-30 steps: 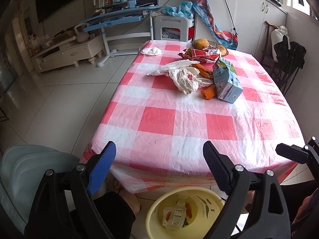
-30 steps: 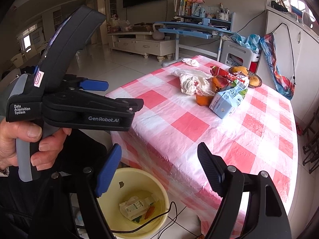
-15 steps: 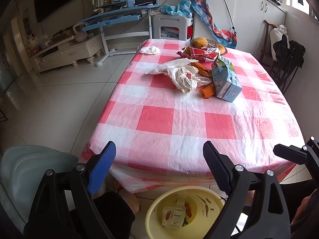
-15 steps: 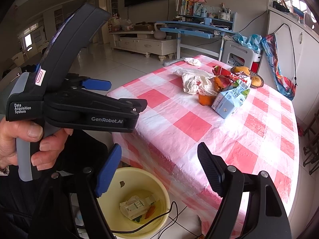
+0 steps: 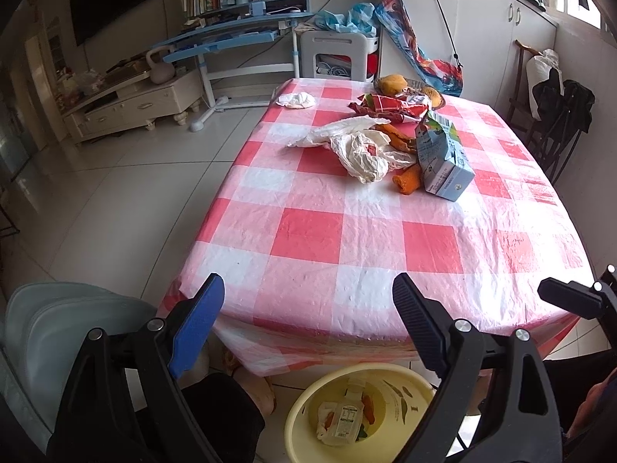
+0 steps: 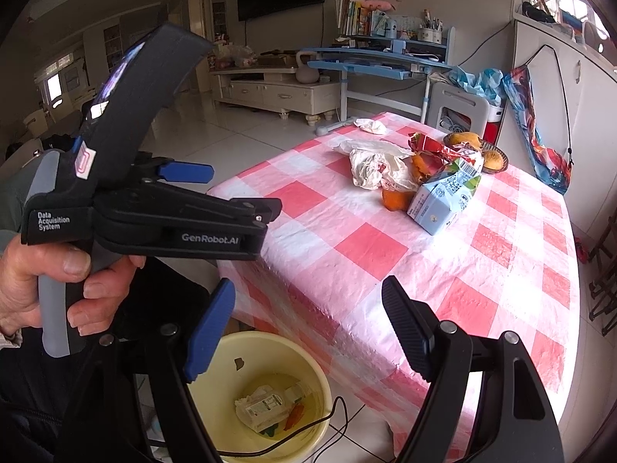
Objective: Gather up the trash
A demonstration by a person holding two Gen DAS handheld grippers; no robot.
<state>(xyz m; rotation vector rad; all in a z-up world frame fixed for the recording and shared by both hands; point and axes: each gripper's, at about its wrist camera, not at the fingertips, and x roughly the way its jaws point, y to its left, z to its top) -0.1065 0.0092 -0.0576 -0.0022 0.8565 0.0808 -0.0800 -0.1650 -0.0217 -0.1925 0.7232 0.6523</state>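
2 wrist cams at near table edge, facing fwd, prob. side-by-side, both share bin.

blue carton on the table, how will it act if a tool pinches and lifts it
The carton has its top torn open and leans on the wrappers, so it is probably empty and light. Its thin walls would likely cave in under a pinch. A push would probably tip it flat instead of sliding it on the tablecloth.

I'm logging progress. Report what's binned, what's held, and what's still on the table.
Binned: a few wrappers lie in the yellow bin. Held: nothing; left gripper and right gripper are open. Left: blue carton, white plastic bag, red wrapper, crumpled tissue.
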